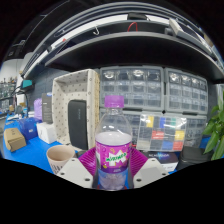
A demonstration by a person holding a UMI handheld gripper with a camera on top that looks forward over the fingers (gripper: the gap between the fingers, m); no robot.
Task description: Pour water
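Observation:
A clear plastic bottle (113,148) with a purple cap and a purple label stands upright between my fingers. My gripper (112,167) is shut on the bottle, with both purple pads (87,160) pressing on its sides at label height. A paper cup (60,157) sits just left of the left finger, on the blue table surface (30,155). The cup's inside is hidden from here.
A white box-like appliance (76,110) stands behind the cup. Clear drawer cabinets (150,88) line the back. A container of coloured items (162,132) lies to the right, a green plant (214,128) beyond it. A cardboard box (13,138) sits far left.

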